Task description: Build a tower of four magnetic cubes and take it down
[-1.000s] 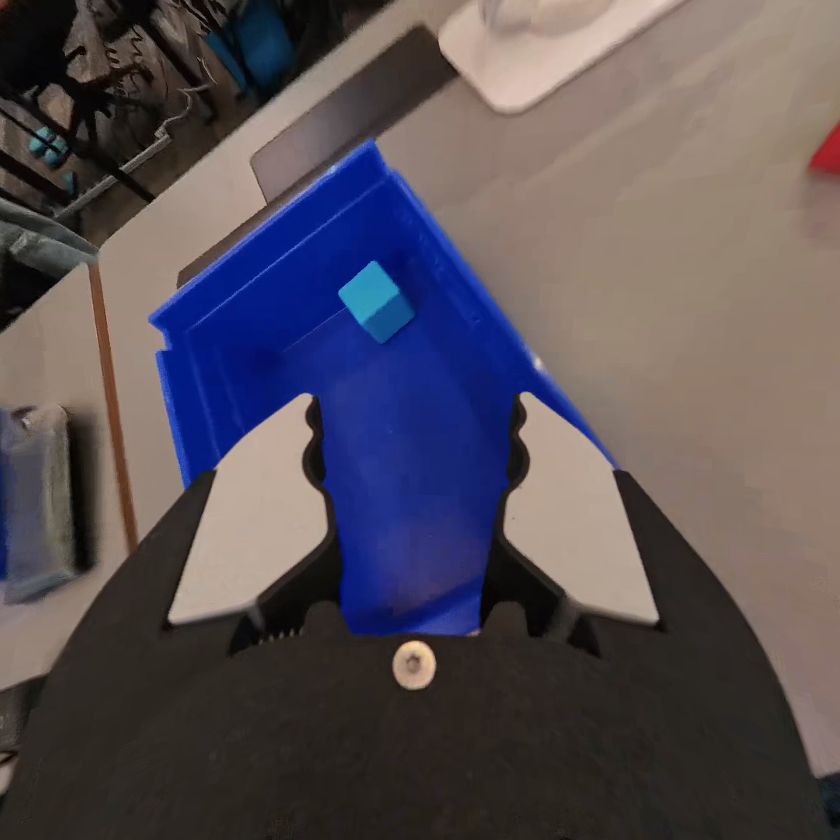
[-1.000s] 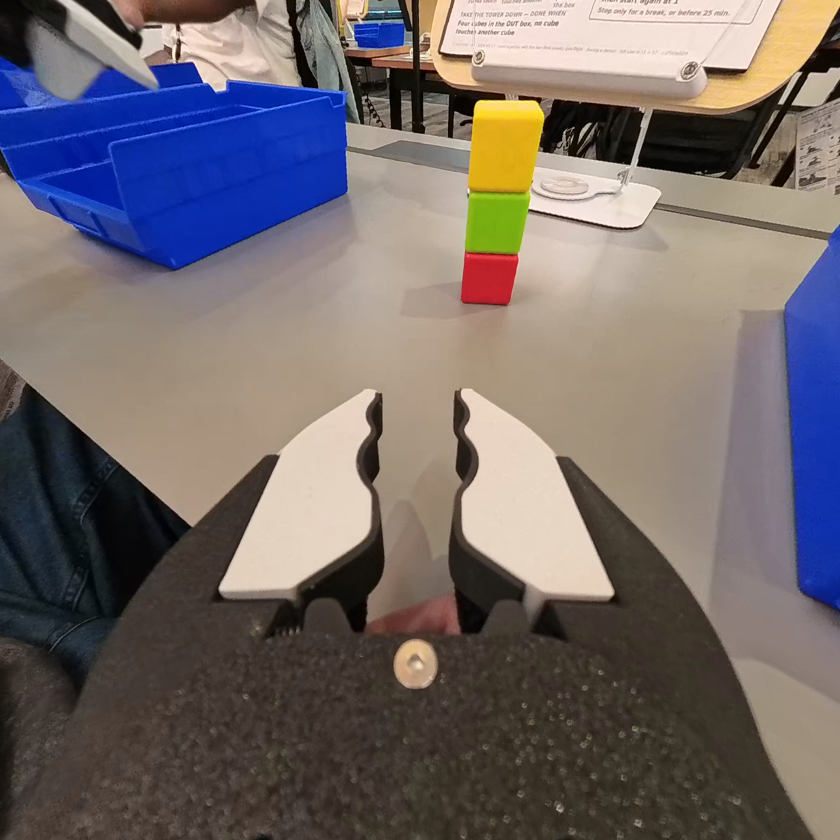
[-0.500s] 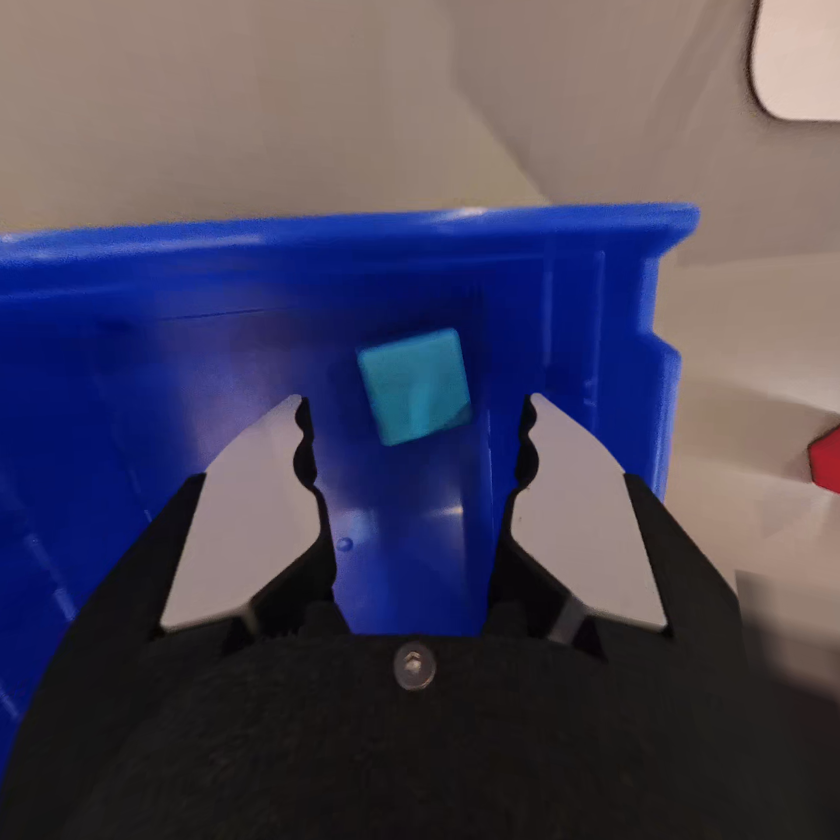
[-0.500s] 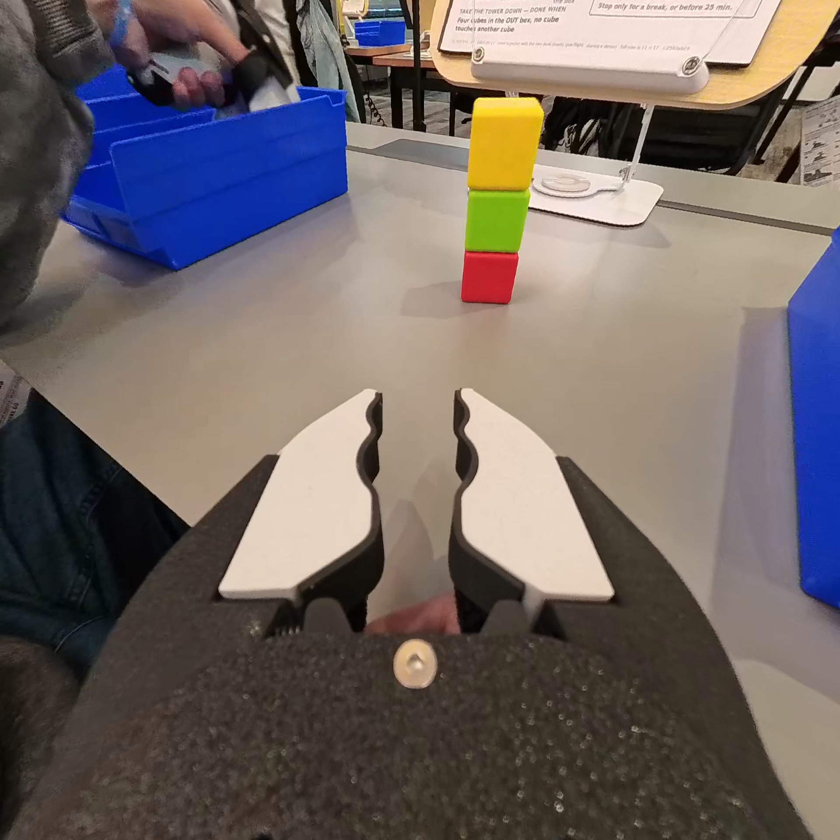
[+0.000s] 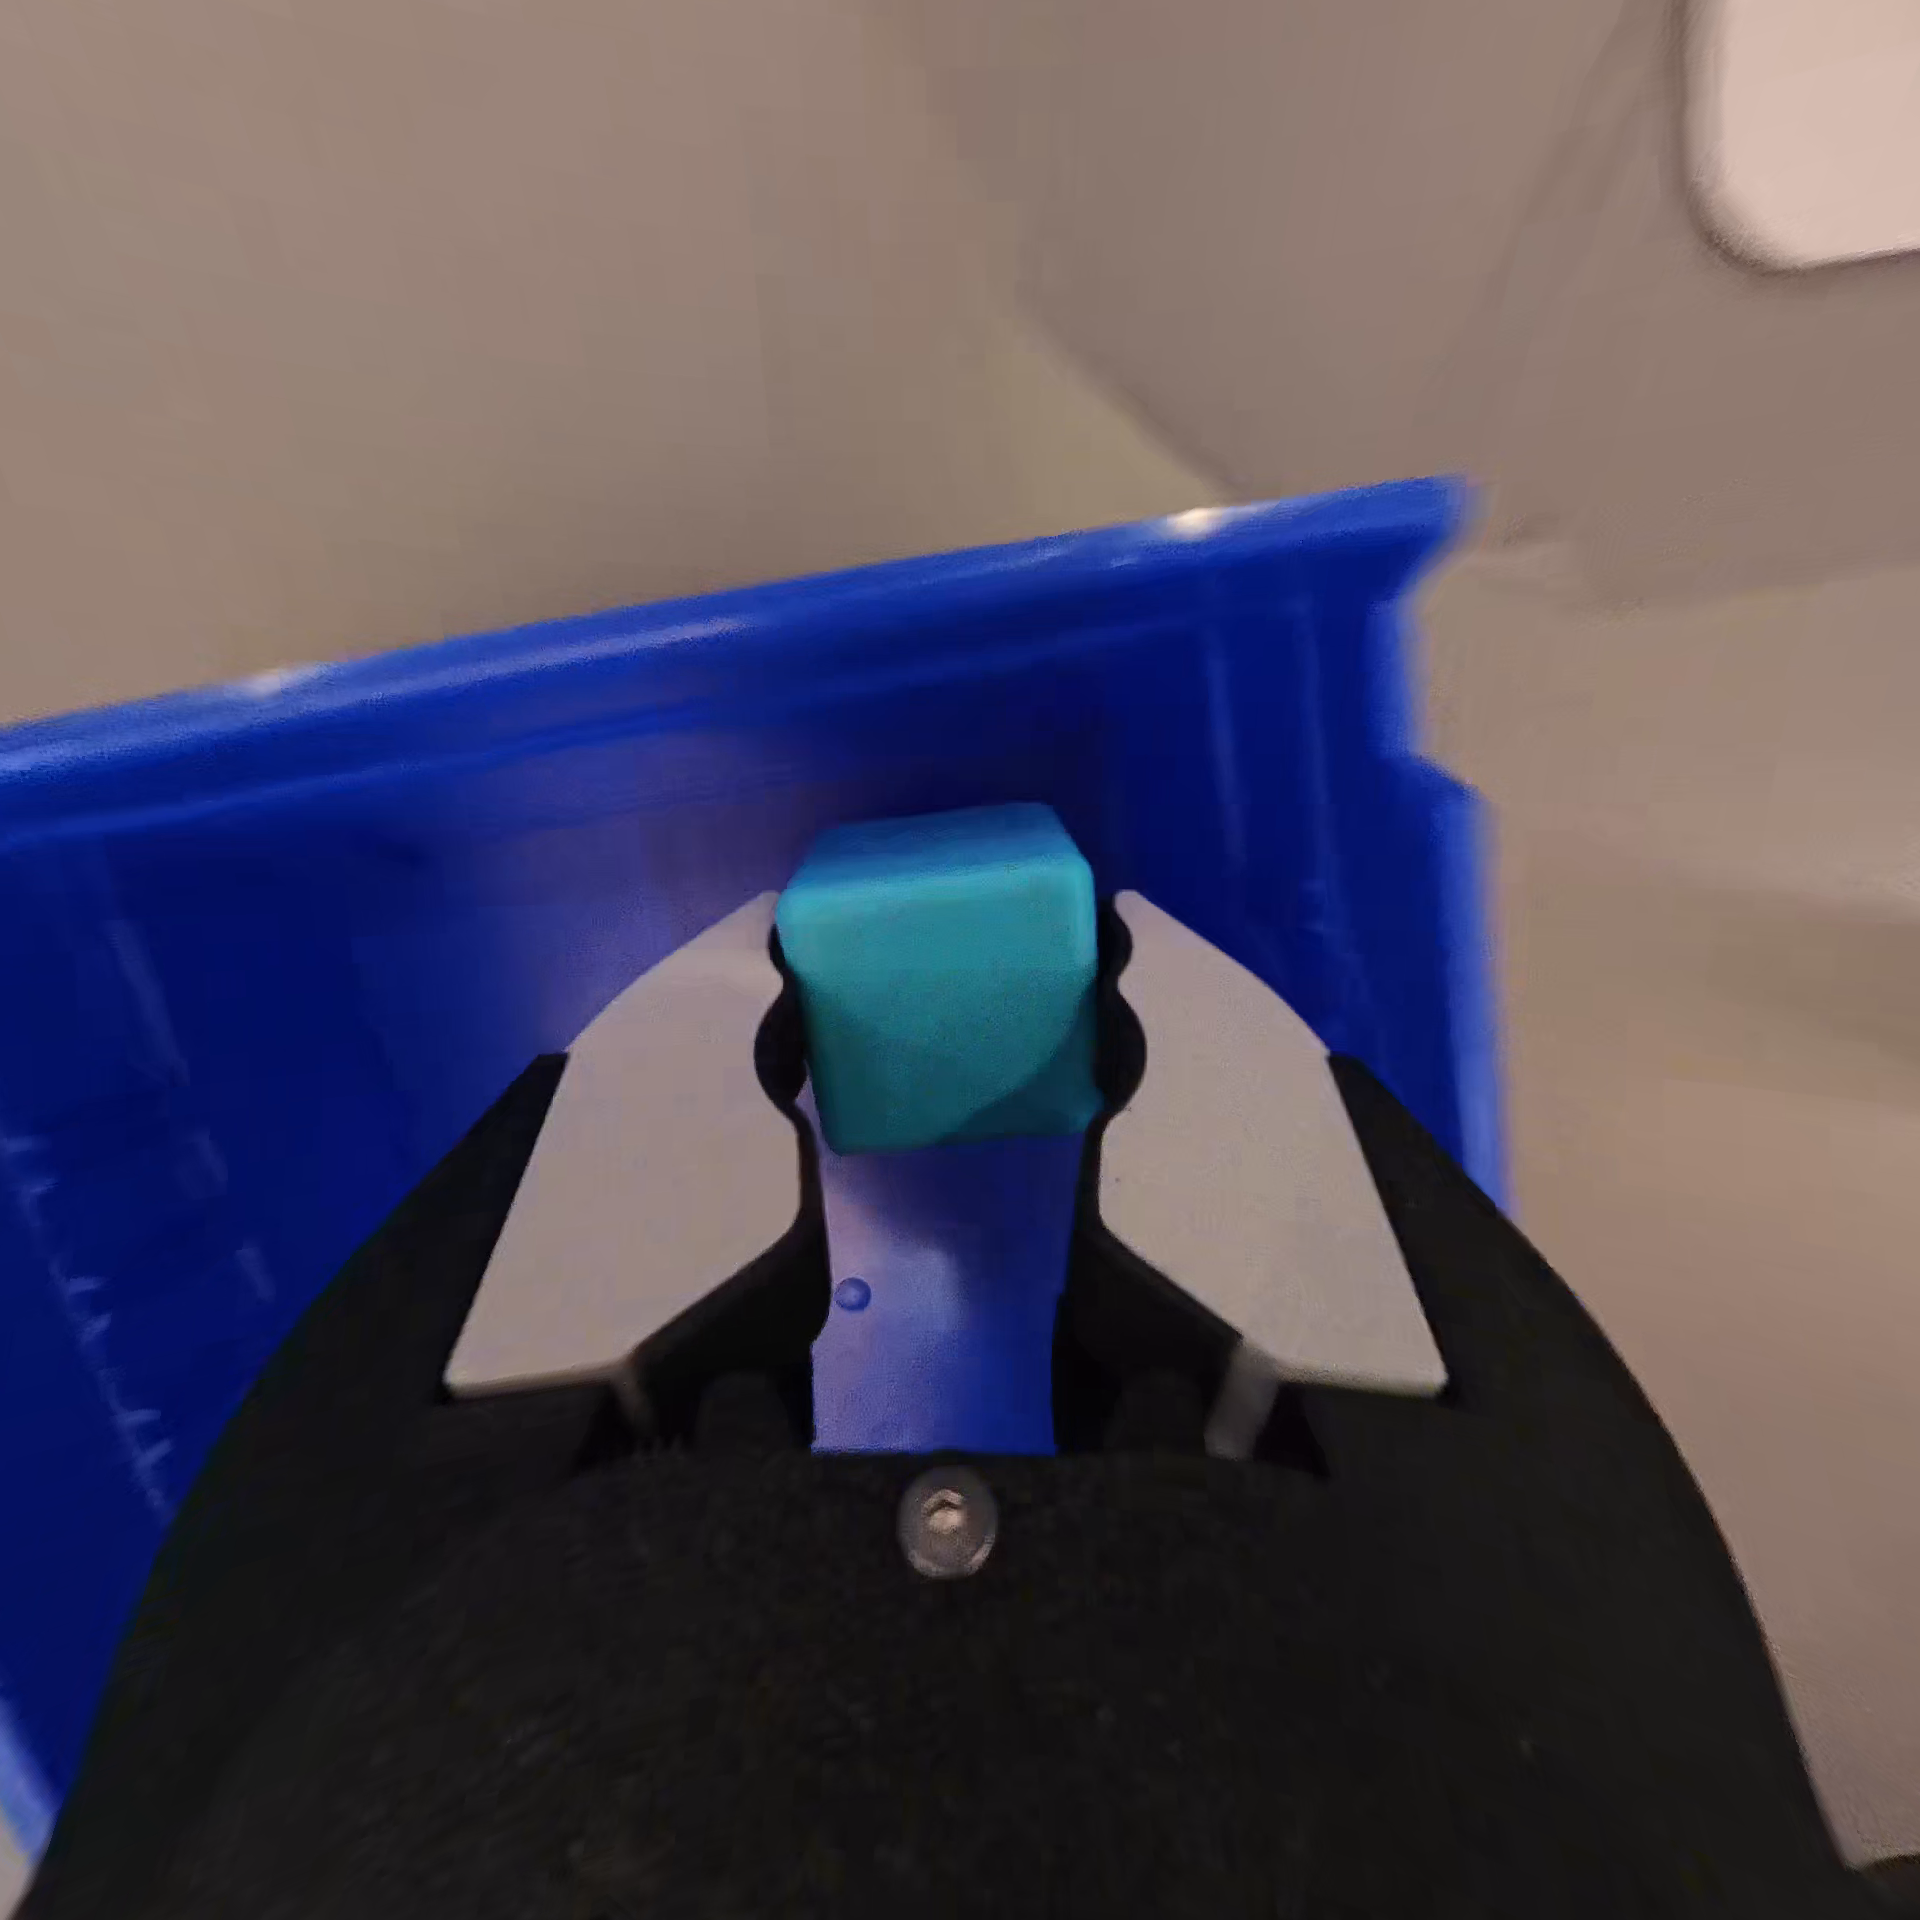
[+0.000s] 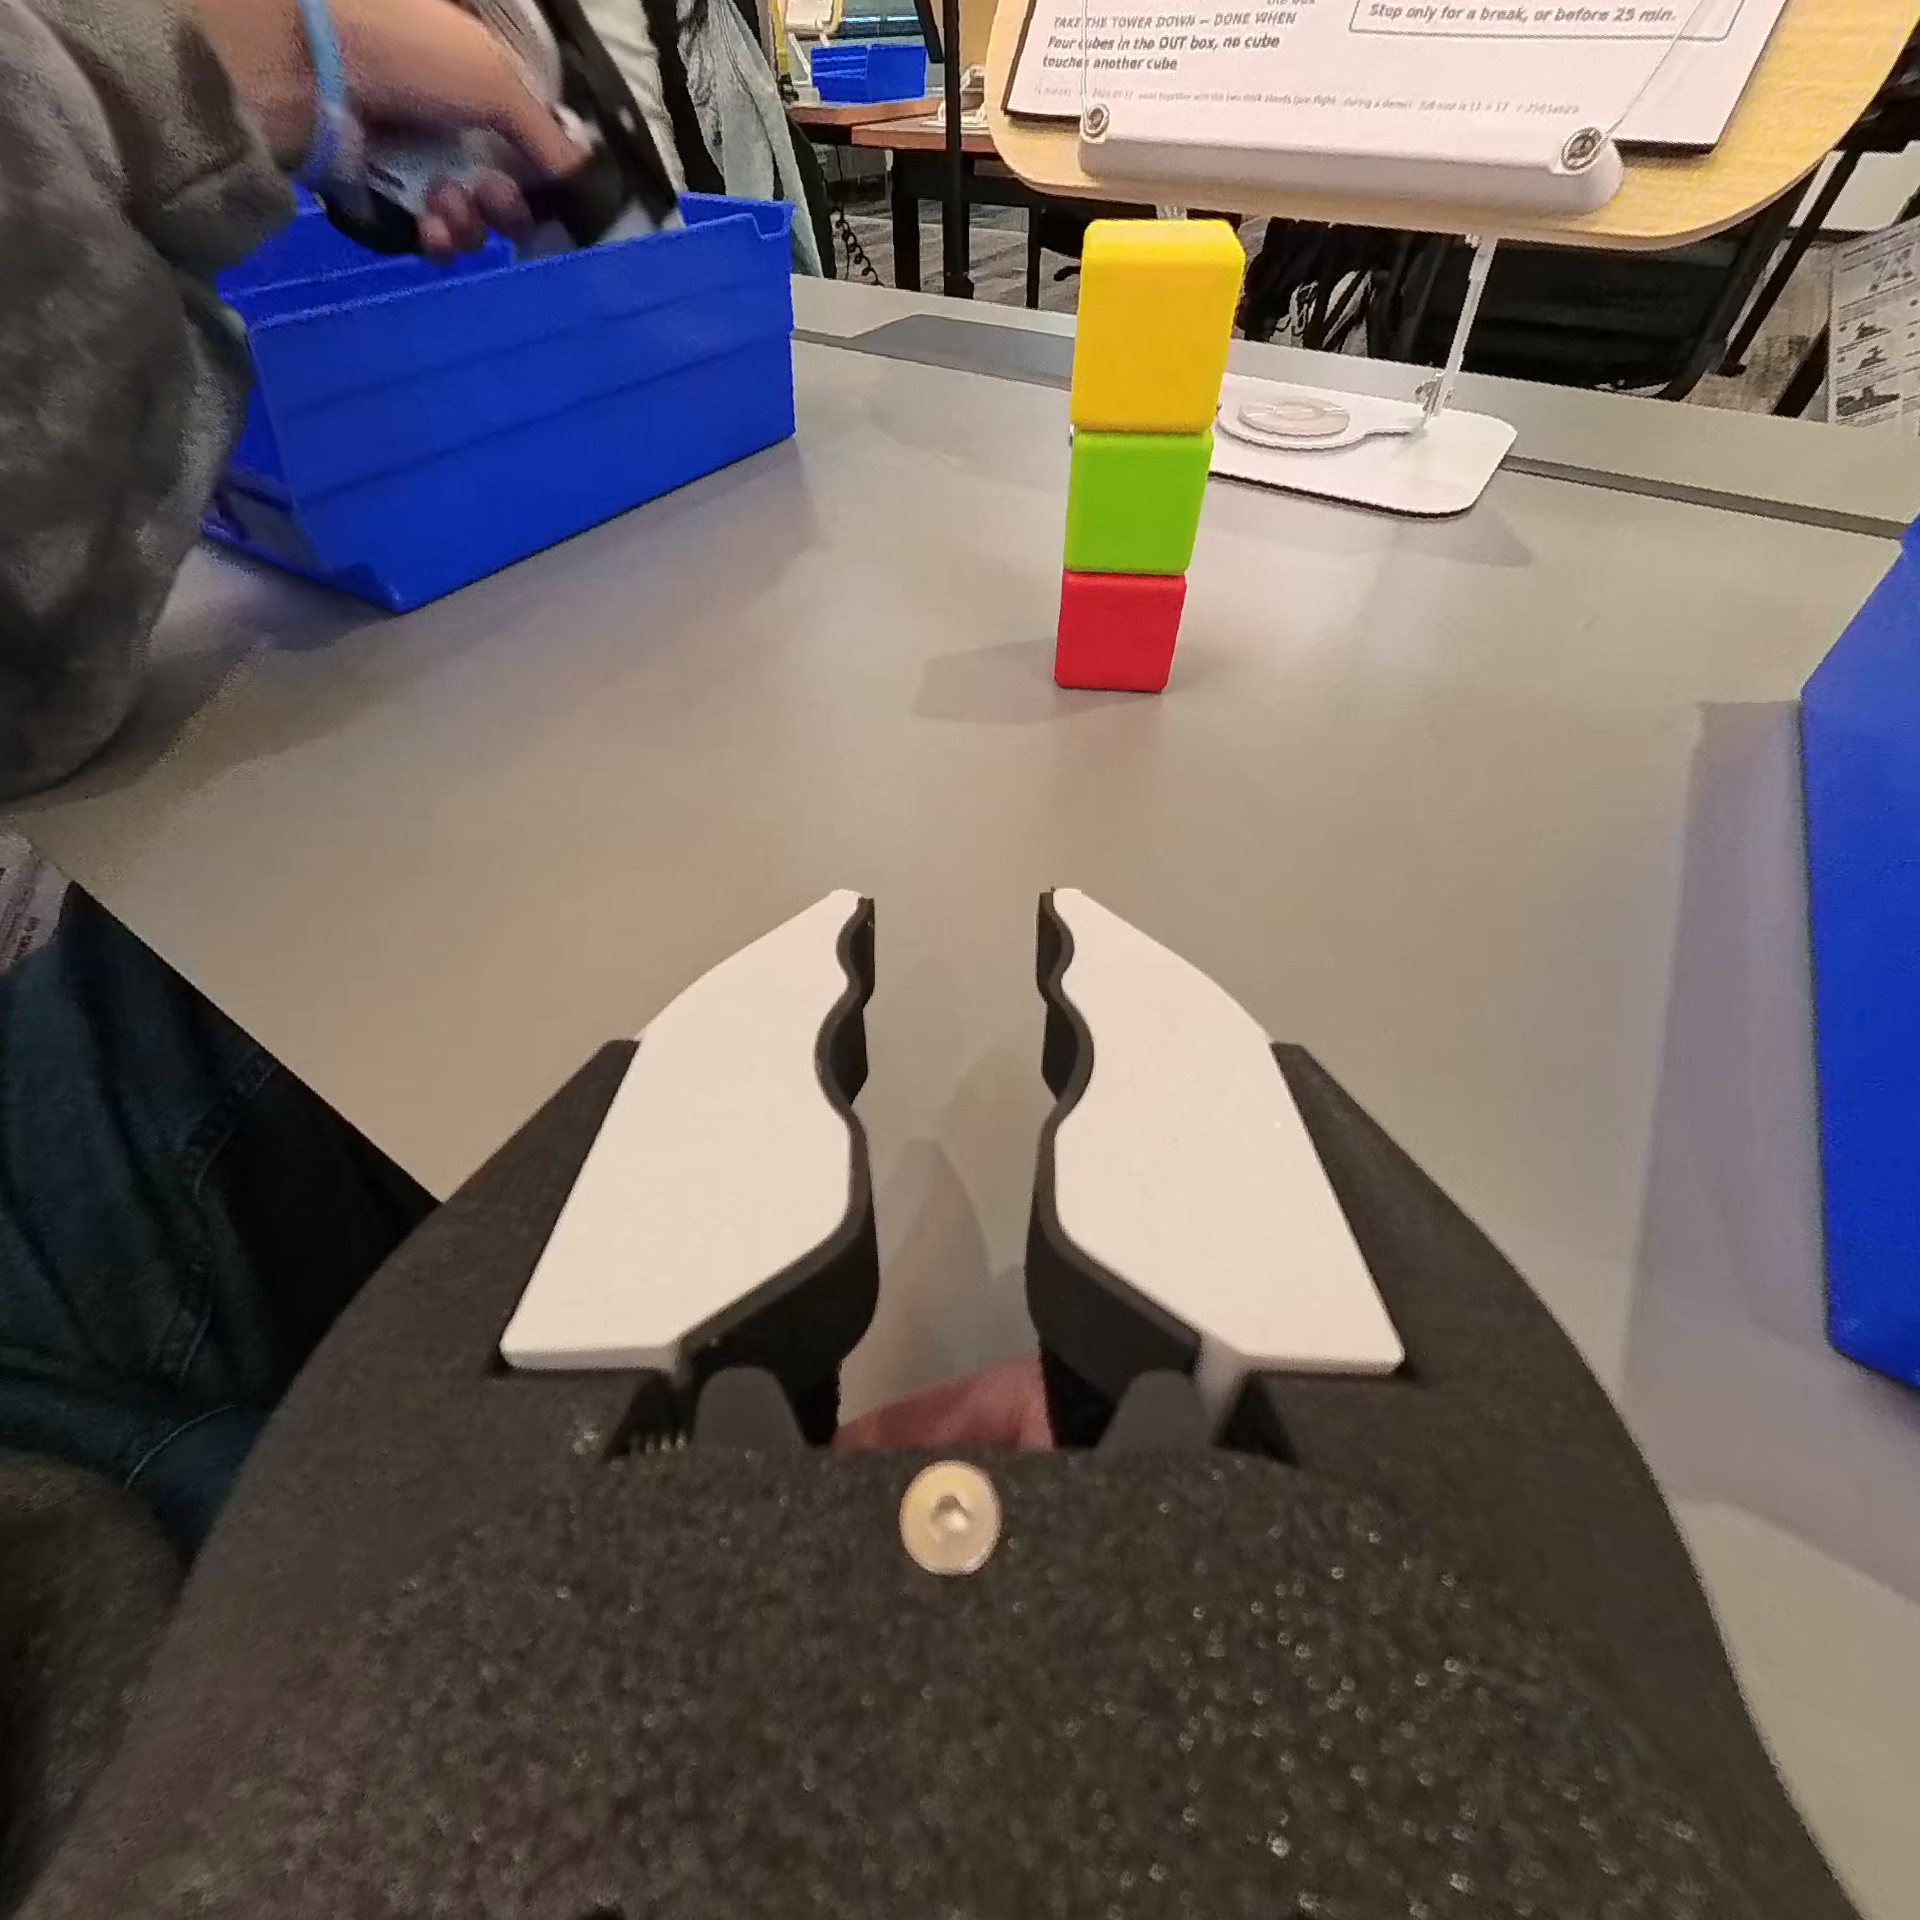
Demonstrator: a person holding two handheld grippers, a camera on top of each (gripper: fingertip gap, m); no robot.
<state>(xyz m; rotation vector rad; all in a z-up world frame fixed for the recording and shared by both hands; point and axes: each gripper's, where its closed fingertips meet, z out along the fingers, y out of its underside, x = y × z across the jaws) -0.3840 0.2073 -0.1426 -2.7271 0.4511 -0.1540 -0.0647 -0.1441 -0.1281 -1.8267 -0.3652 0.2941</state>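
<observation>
4 cubes total: red cube (image 6: 1117,629), green cube (image 6: 1138,501) & yellow cube (image 6: 1155,322) stacked bottom to top on the grey table (image 6: 623,769), plus 1 teal cube (image 5: 935,987) inside the blue bin (image 5: 416,831), pinched by the left gripper (image 5: 943,914). 2 bins in the right wrist view; only the left wrist view shows the teal cube, only the right shows the stack. Right gripper (image 6: 956,904) hangs over the table's near edge, fingers a bit apart, holding nothing.

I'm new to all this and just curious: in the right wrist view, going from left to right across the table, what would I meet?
blue bin → cube tower → white stand base → second blue bin at the right edge.
</observation>
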